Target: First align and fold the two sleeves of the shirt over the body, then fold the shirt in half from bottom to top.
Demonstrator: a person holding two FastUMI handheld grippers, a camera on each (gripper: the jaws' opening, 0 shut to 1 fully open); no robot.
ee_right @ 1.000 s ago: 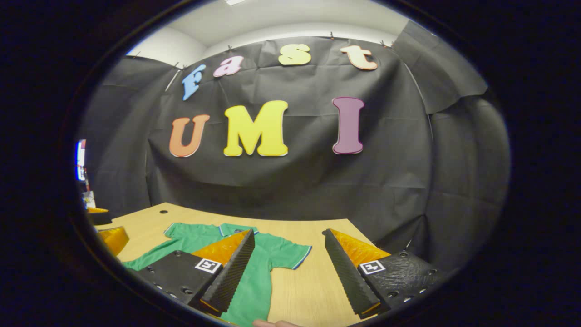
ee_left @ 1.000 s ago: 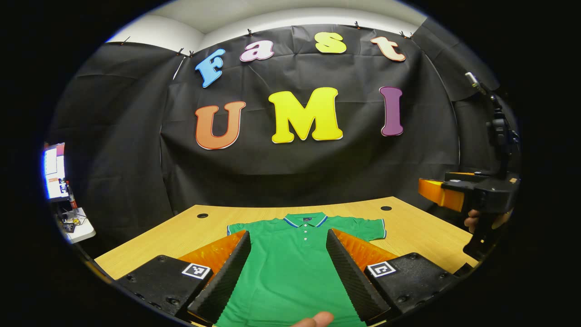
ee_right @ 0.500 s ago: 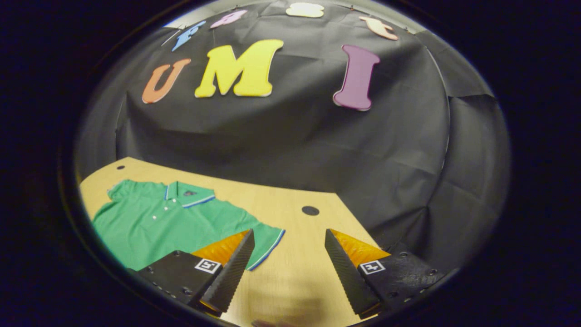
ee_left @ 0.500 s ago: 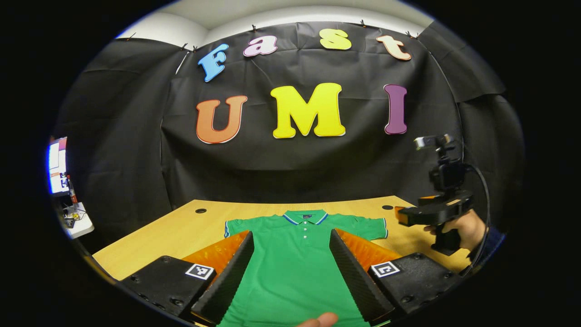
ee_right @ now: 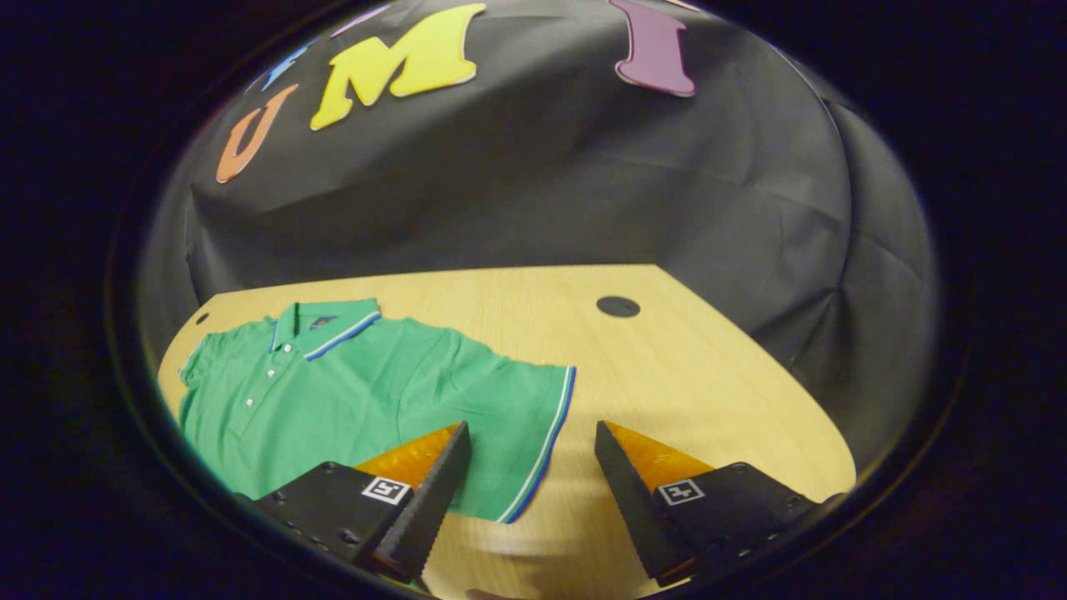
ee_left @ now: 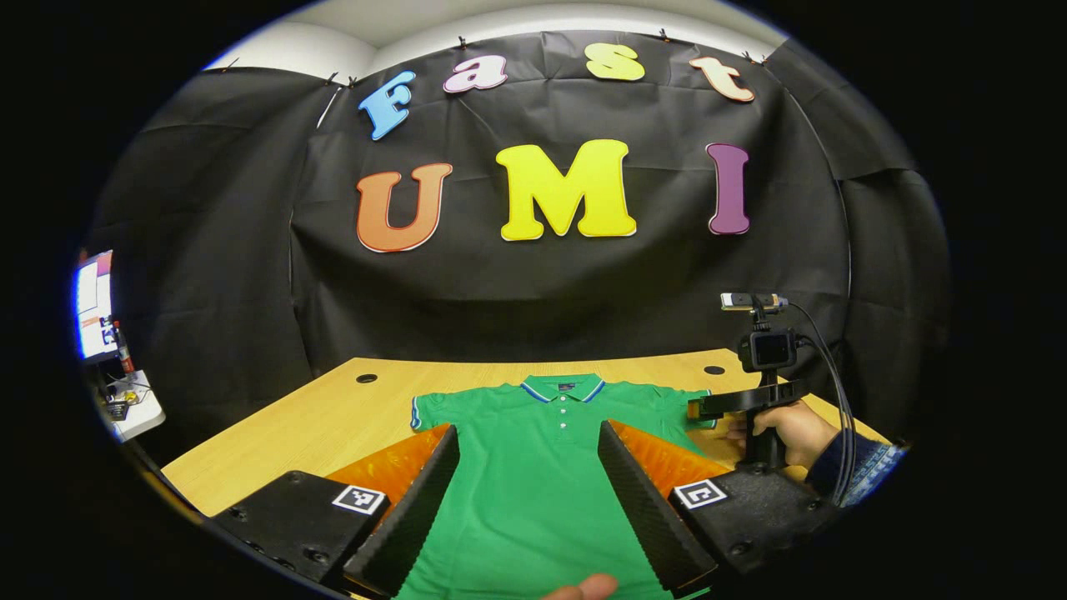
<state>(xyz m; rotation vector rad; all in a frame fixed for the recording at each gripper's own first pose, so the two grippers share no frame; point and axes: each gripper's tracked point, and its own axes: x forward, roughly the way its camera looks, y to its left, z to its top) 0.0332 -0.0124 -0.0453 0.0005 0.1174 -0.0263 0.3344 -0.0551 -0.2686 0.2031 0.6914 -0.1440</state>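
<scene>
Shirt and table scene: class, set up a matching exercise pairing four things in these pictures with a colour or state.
Things:
1. Shirt
2. Table
3. Right sleeve
4. Right hand-held gripper

States:
A. open, its fingers either side of the sleeve's striped edge
B. light wood with round dark holes
C. green, lying flat, buttons up
D. spread out, not yet folded over the body

Pairs: 1-C, 2-B, 3-D, 4-A

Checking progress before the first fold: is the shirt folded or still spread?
Spread: the green polo shirt lies flat on the table, both sleeves out.
</scene>
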